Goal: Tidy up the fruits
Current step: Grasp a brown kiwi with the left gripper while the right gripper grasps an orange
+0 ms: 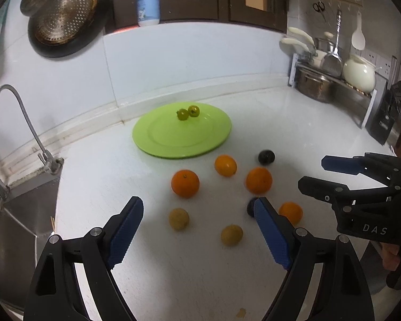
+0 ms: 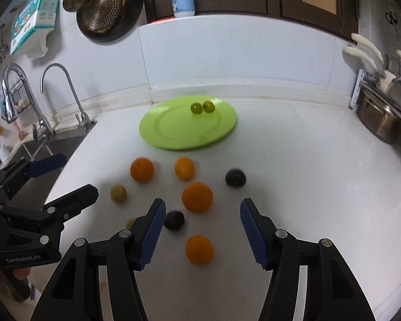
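Observation:
A green plate lies near the back wall with two small yellow-green tomatoes on it. In front of it, loose on the white counter, lie several oranges, two yellowish fruits and two dark plums. My left gripper is open and empty above the yellowish fruits. My right gripper is open and empty above an orange; it also shows in the left wrist view.
A sink with a tap is at the left. A rack with pots and a white jar stands at the back right. A pan and strainer hang on the wall; a bottle stands on the ledge.

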Tool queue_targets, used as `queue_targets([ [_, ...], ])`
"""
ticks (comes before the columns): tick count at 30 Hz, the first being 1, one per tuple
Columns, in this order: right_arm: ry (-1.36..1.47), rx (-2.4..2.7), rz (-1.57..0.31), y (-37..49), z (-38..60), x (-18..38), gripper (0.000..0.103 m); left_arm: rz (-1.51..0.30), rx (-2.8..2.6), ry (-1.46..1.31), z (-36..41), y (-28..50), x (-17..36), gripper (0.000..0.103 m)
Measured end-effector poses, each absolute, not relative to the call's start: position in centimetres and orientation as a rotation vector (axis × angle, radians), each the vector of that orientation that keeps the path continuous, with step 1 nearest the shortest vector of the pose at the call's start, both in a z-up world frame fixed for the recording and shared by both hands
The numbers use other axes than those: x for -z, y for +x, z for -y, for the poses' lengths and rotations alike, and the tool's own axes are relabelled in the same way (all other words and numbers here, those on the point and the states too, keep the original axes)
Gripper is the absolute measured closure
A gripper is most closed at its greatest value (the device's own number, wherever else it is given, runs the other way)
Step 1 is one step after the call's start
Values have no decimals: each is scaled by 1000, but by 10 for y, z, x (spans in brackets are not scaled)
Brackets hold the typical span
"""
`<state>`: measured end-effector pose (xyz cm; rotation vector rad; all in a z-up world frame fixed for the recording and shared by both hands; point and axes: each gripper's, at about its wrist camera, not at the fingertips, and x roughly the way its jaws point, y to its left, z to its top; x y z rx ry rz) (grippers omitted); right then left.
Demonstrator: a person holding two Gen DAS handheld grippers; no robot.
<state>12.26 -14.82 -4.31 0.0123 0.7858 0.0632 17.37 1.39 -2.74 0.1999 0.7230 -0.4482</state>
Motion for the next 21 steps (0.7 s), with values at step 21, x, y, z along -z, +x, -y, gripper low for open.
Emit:
queue_targets([
  [21,38,-99,-974,129,152,96,49,-928,523,205,1,183,83,35],
])
